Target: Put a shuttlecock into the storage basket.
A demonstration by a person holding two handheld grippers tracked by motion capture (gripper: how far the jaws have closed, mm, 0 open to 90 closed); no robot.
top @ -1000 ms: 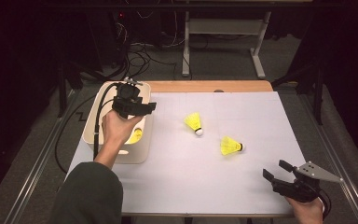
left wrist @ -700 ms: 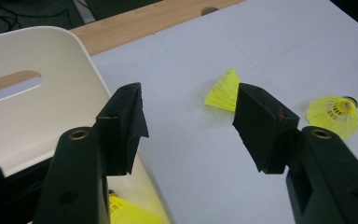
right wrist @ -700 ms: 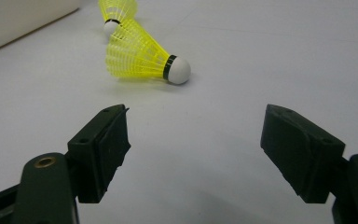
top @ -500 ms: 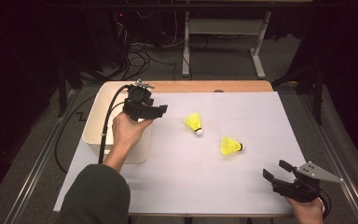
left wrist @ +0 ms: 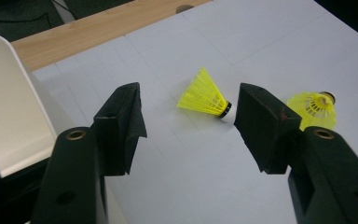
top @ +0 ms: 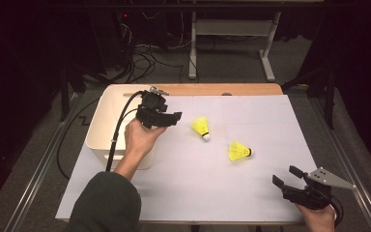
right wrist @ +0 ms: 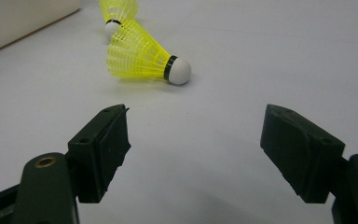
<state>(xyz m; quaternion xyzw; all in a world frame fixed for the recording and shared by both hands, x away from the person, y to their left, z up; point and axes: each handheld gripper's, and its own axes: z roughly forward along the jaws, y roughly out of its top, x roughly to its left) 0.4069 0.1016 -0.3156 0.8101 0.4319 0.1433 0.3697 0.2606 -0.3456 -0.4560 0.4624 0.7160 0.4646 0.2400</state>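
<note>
Both pairs of jaws stand wide apart with nothing between them. The left gripper [top: 166,119] is held above the right-hand edge of the white bin [top: 101,121], its jaws aimed across the table toward the nearer yellow shuttlecock [top: 201,127]. In the left gripper view that shuttlecock [left wrist: 204,96] lies on its side on the white sheet beyond the gap between the jaws, its cork end turned toward the right-hand jaw and its skirt fanning away to the left; it is clear of both pads. The second yellow shuttlecock [left wrist: 313,108] shows partly behind the right-hand jaw, farther off.

The right gripper [top: 290,180] rests low at the near right corner of the table, jaws spread and empty, pointing toward the second shuttlecock [top: 238,151]. In the right gripper view this one [right wrist: 142,57] lies on its side, white cork to the right, well ahead of the jaws, with the other shuttlecock [right wrist: 117,11] beyond it.

The two shuttlecocks lie near each other in the middle of the white sheet [top: 198,183], not touching. A strip of wooden tabletop [top: 222,89] shows along the far edge.
</note>
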